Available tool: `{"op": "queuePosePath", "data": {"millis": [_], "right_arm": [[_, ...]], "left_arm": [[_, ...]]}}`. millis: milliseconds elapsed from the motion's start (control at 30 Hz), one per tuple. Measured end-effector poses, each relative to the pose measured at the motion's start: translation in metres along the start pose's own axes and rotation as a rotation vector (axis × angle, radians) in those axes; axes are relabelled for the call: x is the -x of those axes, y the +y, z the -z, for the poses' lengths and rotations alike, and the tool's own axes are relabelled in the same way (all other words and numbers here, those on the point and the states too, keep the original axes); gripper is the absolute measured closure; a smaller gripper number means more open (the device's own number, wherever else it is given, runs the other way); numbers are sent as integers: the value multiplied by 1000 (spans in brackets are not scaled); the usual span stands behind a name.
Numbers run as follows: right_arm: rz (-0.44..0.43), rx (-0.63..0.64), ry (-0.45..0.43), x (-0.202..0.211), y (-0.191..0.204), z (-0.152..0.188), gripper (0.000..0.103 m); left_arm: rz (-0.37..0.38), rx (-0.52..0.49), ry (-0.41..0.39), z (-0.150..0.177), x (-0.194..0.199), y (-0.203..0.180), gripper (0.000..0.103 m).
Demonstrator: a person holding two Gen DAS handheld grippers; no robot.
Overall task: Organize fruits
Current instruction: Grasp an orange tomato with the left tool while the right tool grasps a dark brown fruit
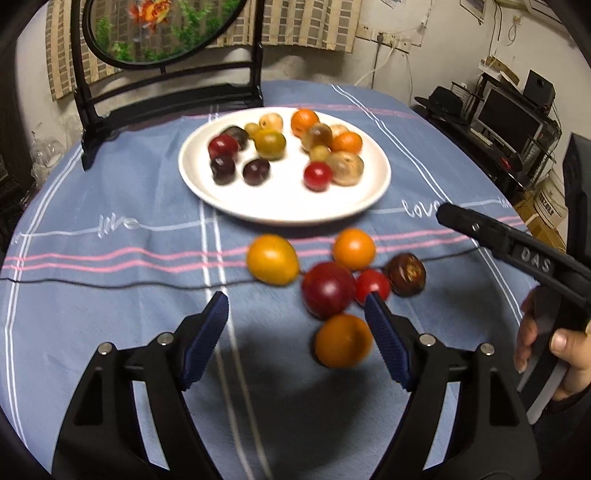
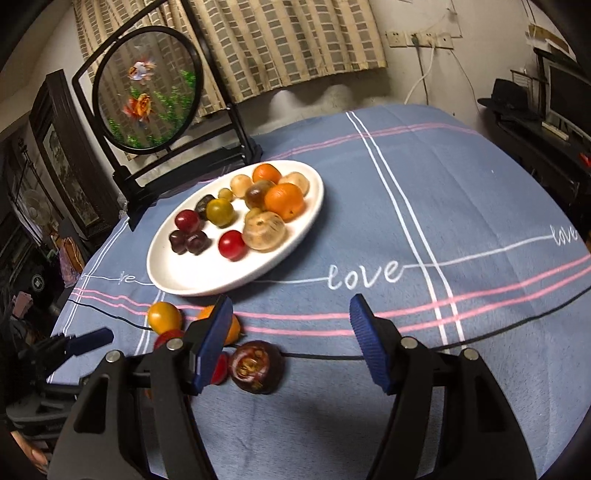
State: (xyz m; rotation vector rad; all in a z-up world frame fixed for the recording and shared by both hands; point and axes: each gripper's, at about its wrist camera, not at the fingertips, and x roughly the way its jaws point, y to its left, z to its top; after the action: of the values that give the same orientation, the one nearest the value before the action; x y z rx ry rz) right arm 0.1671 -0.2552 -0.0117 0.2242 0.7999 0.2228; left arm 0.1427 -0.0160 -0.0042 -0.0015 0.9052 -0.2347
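A white plate [image 1: 284, 206] holding several small fruits sits at the middle of the blue tablecloth. In front of it, loose on the cloth, lie a yellow-orange fruit [image 1: 272, 259], an orange [image 1: 354, 248], a large red fruit [image 1: 328, 290], a small red tomato [image 1: 373, 286], a dark mangosteen [image 1: 406, 274] and a nearer orange [image 1: 342, 345]. My left gripper [image 1: 297, 299] hovers open above this group, its right finger beside the near orange, its pads touching nothing. My right gripper [image 2: 291, 299] is open over bare cloth; the mangosteen [image 2: 256, 365] lies just inside its left finger. The plate [image 2: 192, 273] is ahead to the left.
A round goldfish screen [image 1: 166, 29] on a black stand rises behind the plate. A person's hand [image 1: 569, 350] holds the right gripper's handle at the right. A desk with a monitor [image 1: 509, 118] stands beyond the table's right edge. Bare cloth lies right of the plate [image 2: 480, 221].
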Motion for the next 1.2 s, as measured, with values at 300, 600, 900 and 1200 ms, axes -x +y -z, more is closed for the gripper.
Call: {"op": "queuePosePath", "data": {"millis": [300, 600, 900, 1200], "right_arm": [[-4, 33, -11, 3, 6, 1, 37], [-15, 72, 7, 0, 17, 5, 37], [-9, 222, 88, -3, 34, 13, 37], [37, 414, 207, -19, 53, 37, 37]], "left_arm": [[27, -41, 54, 15, -18, -20, 25], [30, -55, 84, 22, -36, -20, 46], [72, -47, 92, 21, -33, -16, 64], [81, -43, 95, 22, -33, -12, 64]]}}
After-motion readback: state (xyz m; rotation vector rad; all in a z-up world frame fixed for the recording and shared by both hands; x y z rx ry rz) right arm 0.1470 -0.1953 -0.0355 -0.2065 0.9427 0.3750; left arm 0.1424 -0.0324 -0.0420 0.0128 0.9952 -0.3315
